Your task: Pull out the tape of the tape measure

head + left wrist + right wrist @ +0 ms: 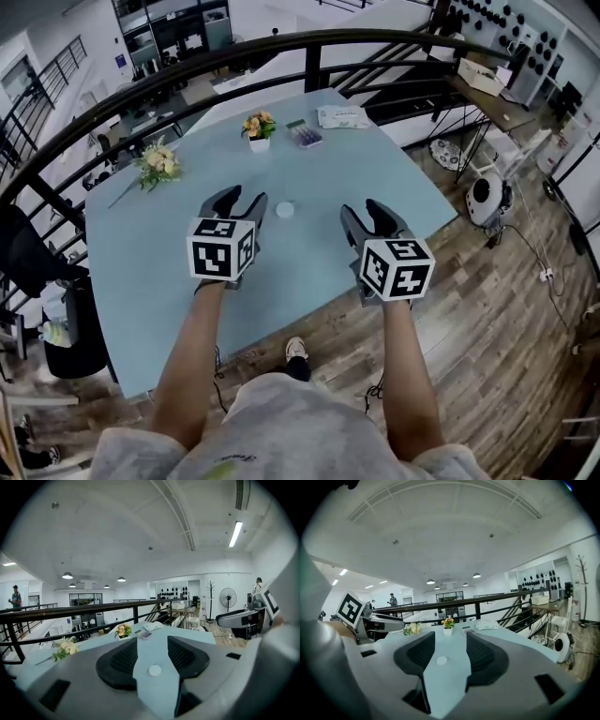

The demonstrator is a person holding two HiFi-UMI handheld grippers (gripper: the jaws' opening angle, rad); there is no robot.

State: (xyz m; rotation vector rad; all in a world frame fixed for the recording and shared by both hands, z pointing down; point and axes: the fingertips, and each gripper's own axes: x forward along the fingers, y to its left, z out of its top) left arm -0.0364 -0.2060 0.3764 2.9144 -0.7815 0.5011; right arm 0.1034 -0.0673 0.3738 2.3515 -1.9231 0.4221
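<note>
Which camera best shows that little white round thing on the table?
The left gripper view: the white disc looks largest there, framed by the open left tool. The right gripper view shows it slightly smaller; the head view, a tiny dot.

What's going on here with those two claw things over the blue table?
A person holds a two-jaw gripper in each hand above a light blue table. The left gripper and the right gripper both have their jaws apart and grip nothing. A small round white tape measure lies on the table just ahead, between the two, untouched, with its tape not yet pulled out. Farther back stand a pot of flowers and a loose bouquet.
</note>
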